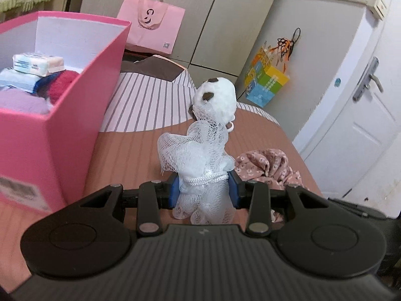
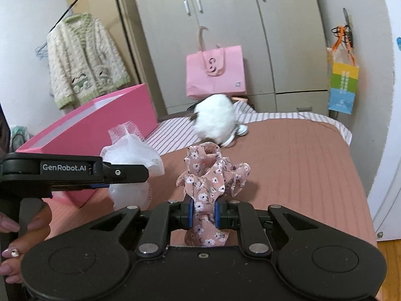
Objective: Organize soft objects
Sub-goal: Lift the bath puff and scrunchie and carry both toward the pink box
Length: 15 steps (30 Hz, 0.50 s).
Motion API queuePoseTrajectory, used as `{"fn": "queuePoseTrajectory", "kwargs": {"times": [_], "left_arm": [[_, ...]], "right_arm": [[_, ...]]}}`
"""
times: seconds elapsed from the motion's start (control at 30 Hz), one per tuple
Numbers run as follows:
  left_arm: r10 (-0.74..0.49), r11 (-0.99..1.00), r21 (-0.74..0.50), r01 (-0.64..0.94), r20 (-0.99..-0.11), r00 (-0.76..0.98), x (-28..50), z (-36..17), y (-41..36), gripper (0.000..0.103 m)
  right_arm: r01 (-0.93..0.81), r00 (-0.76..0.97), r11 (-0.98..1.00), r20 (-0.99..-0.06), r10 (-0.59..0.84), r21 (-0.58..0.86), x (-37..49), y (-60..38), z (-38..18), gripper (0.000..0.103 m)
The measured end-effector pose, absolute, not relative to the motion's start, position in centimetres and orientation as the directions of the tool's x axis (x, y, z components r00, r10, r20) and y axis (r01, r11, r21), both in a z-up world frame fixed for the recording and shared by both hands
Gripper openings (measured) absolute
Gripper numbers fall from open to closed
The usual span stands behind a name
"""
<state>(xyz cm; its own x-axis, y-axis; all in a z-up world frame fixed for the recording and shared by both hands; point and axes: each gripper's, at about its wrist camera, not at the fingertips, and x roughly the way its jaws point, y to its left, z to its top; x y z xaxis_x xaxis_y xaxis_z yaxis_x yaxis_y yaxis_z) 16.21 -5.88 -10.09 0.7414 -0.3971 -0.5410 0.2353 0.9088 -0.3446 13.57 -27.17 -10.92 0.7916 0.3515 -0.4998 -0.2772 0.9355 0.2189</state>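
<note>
A bed (image 2: 288, 155) with a brown quilted cover and a striped sheet stood before tall beige wardrobes (image 2: 225, 25). A pink paper bag (image 2: 215, 72) leaned against them. A white door (image 1: 363, 115) stood at right; a cream cardigan (image 2: 82, 60) hung on a rack at left.

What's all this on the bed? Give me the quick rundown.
A person is sorting soft things into the pink box on the bed, one gripper in each hand. The left gripper has its jaws shut on a white mesh bath pouf; the right gripper is shut on a floral pink scrunchie. The box already holds towels and tissue packs. A white plush toy lies further back.
</note>
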Motion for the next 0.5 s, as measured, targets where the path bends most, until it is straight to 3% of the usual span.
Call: {"fn": "queuePoseTrajectory", "kwargs": {"times": [0.3,0.5], "left_arm": [[-0.417,0.906,-0.313,0.284,-0.558,0.717,13.4,-9.0,-4.5,0.038],[-0.416,0.909,-0.283,0.306,-0.617,0.668,12.1,-8.2,-3.6,0.038]], "right_arm": [[-0.325,0.726,0.934,-0.594,0.345,0.146,11.7,-24.6,-9.7,0.018],[-0.389,0.688,0.913,-0.621,0.376,0.122,10.2,-23.2,-8.2,0.018]]}}
